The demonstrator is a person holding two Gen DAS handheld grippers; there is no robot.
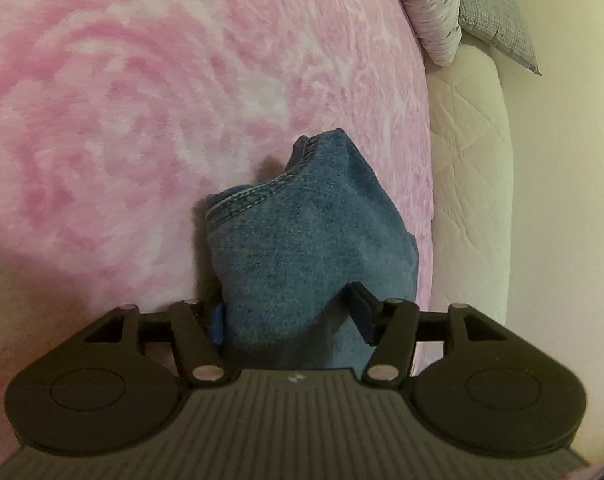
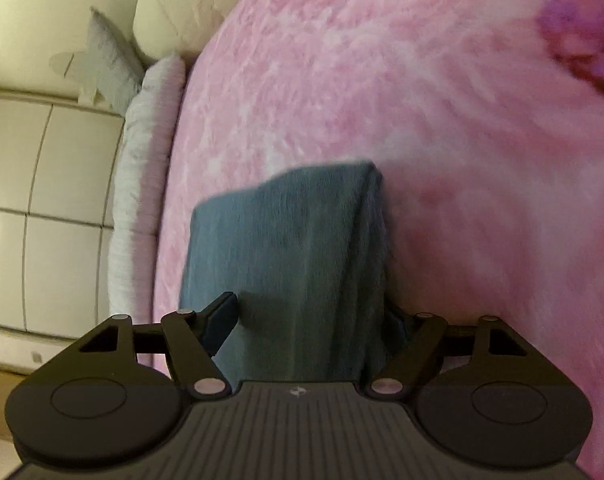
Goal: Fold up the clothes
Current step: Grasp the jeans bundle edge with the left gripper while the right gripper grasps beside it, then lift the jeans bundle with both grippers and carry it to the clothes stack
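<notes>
You've got the blue denim garment (image 1: pixel 302 248) hanging in the lower middle of both wrist views, lifted over the fluffy pink bed blanket (image 1: pixel 142 100). Your left claw (image 1: pixel 288 316) pinches one bunch of it, and your right claw (image 2: pixel 313 320) looks clamped on another, though that view is blurry. A stitched hem shows near the top of the left view. It looks doubled over at least once, but it isn't lying flat as a neat stack. How many folds remain, I can't tell.
</notes>
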